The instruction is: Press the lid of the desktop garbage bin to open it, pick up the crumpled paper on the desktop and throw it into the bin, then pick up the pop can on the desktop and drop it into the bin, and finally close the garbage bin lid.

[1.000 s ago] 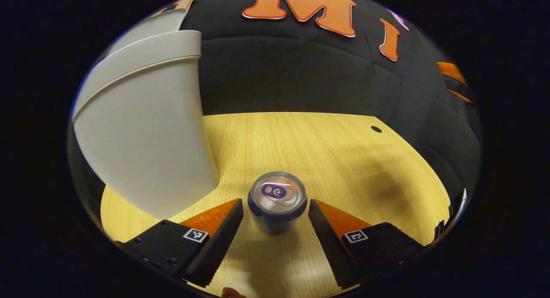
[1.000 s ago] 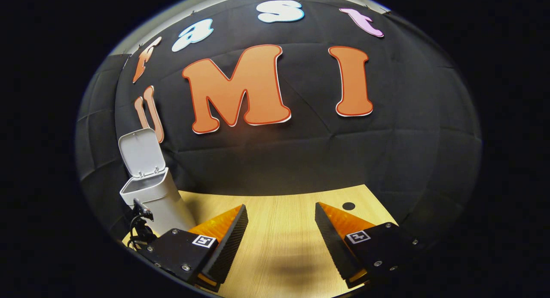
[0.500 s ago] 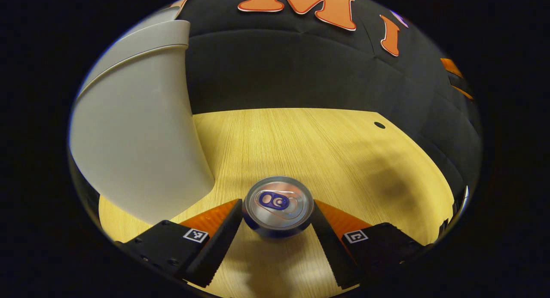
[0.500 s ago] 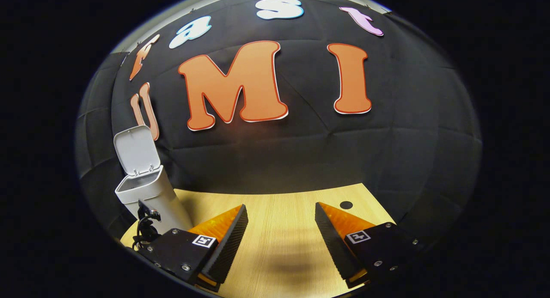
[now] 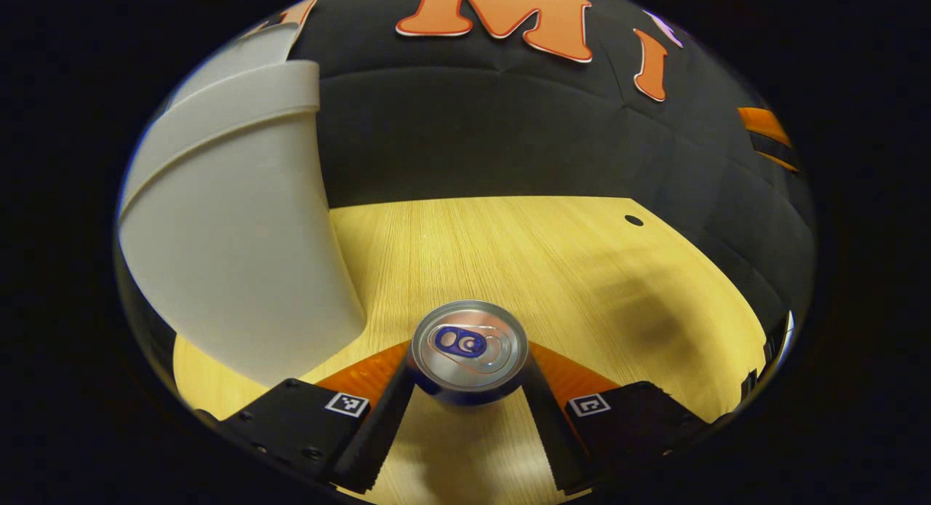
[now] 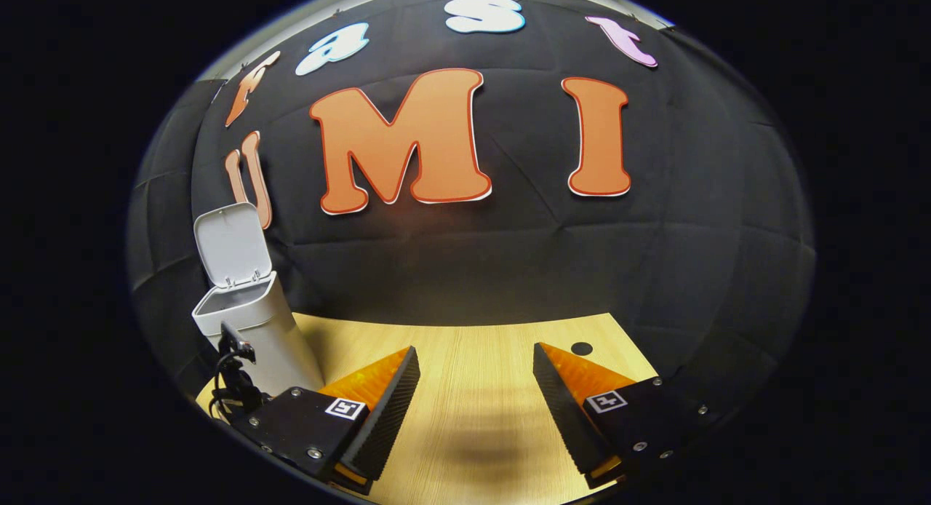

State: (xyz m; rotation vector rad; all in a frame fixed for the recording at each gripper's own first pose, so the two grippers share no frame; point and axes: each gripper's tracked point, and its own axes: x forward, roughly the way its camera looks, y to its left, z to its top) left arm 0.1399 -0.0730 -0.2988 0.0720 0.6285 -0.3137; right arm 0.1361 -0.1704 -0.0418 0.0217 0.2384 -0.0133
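Observation:
A pop can [image 5: 469,345] with a silver top and blue body stands upright on the wooden desktop [image 5: 553,257]. My left gripper [image 5: 465,368] is closed around it, one finger pressing on each side. The white bin [image 5: 233,228] rises close by on the can's left. In the right gripper view the same bin [image 6: 269,330] stands at the far left with its lid [image 6: 229,247] tipped up and open. My right gripper [image 6: 476,363] hangs open over the bare wood with nothing between its fingers.
A small dark hole [image 5: 634,220] marks the desktop near its far right corner. The black cloth wall closes off the back of the table. A dark piece of gear with cables [image 6: 233,367] sits in front of the bin in the right gripper view.
My left gripper moved down around the can and its fingers closed in until they pressed on the can's sides. The right gripper stayed open and barely shifted.

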